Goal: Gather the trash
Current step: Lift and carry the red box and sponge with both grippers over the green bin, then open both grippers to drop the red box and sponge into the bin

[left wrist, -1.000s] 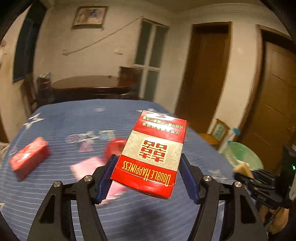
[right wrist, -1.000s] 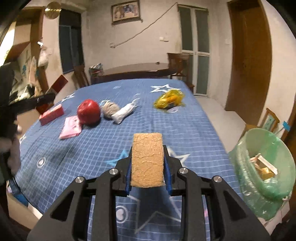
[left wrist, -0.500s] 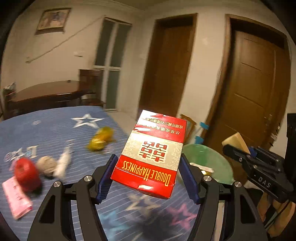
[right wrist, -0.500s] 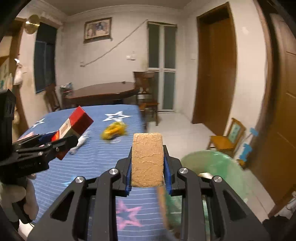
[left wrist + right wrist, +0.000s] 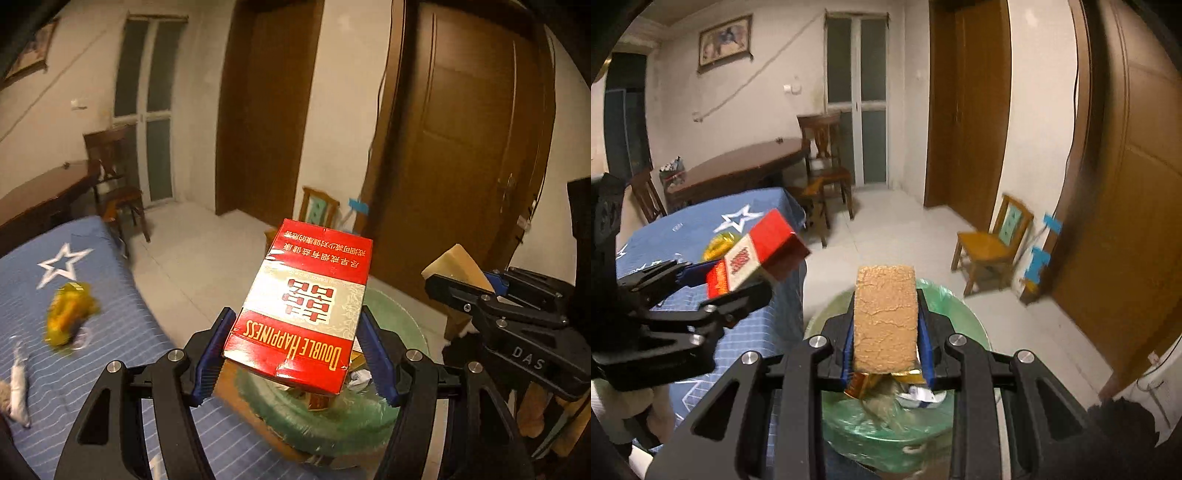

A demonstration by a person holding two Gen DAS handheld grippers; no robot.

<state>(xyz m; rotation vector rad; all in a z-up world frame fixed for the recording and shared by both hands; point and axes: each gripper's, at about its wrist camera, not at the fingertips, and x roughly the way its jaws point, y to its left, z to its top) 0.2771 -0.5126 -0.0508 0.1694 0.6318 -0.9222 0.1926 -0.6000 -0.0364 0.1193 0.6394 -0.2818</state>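
My left gripper [image 5: 295, 350] is shut on a red and white Double Happiness cigarette box [image 5: 303, 306], held above the green-lined trash bin [image 5: 402, 328] that stands on the floor by the bed. From the right wrist view that box [image 5: 757, 254] appears at the left, over the bed's edge. My right gripper [image 5: 886, 347] is shut on a tan, crusty sponge block [image 5: 885, 317], which hangs directly over the bin [image 5: 945, 302]. Wrappers and scraps lie inside the bin. The left wrist view shows the sponge [image 5: 456, 266] at the right.
The bed with a blue star-print cover [image 5: 59, 266] still carries a yellow wrapper [image 5: 68, 314] and a white twisted piece [image 5: 18, 387]. A small wooden chair [image 5: 993, 240] stands near the brown doors [image 5: 461, 147]. A dark table and chair [image 5: 820, 155] stand at the back.
Both grippers swung right from over the bed to above the bin, each keeping its load. The apple, pink packet and red box on the bed have left the view.
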